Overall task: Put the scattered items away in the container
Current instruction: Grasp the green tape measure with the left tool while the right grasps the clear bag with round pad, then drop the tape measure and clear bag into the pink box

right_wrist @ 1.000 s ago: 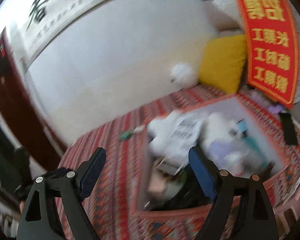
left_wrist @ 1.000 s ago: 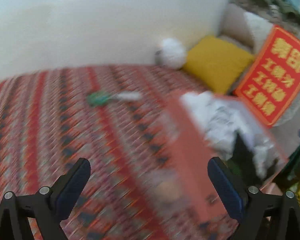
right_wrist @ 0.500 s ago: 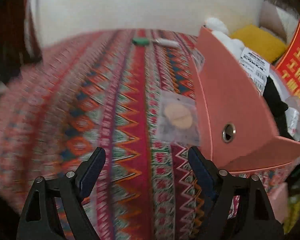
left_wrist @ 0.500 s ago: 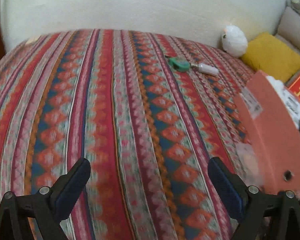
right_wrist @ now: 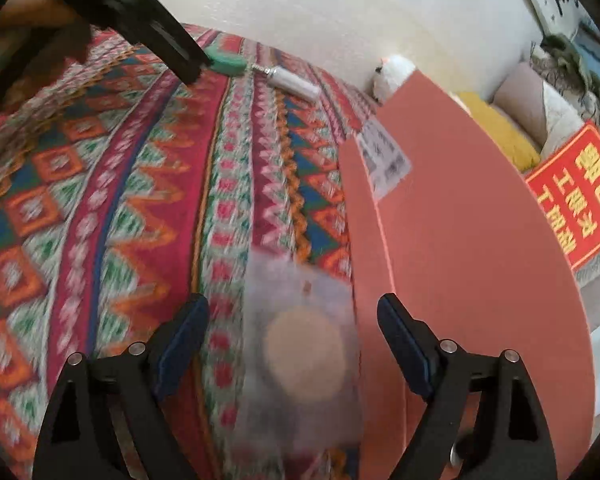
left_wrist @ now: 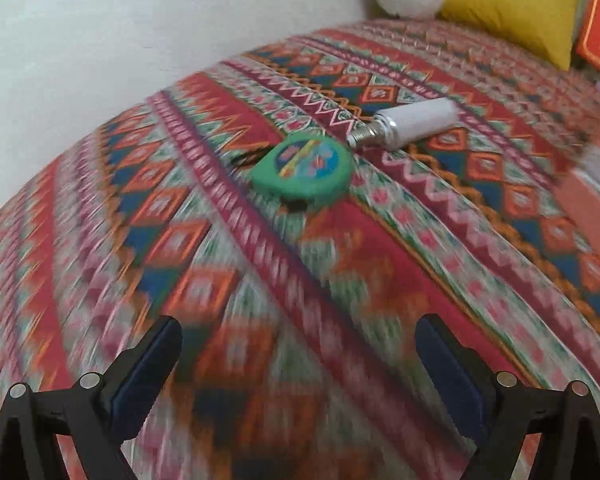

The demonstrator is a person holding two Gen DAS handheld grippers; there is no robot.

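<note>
— What's nearest the right tool (right_wrist: 292, 344)?
— Its jaws stand apart over a clear packet (right_wrist: 300, 344) lying just beside the salmon container (right_wrist: 460, 248).
— And the left tool (left_wrist: 298, 354)?
— Also spread wide, empty. Farther off on the patterned cloth (left_wrist: 180, 240), a green tape measure (left_wrist: 304, 166) nearly touches a white bulb (left_wrist: 412, 122).

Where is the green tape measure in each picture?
Left wrist view: the tape measure lies on the striped cloth, centre of the picture, ahead of the open left gripper.
Right wrist view: it is far off at the upper left, partly hidden behind the left gripper's black finger.
Shared landmark: the white bulb lying just right of it.
</note>
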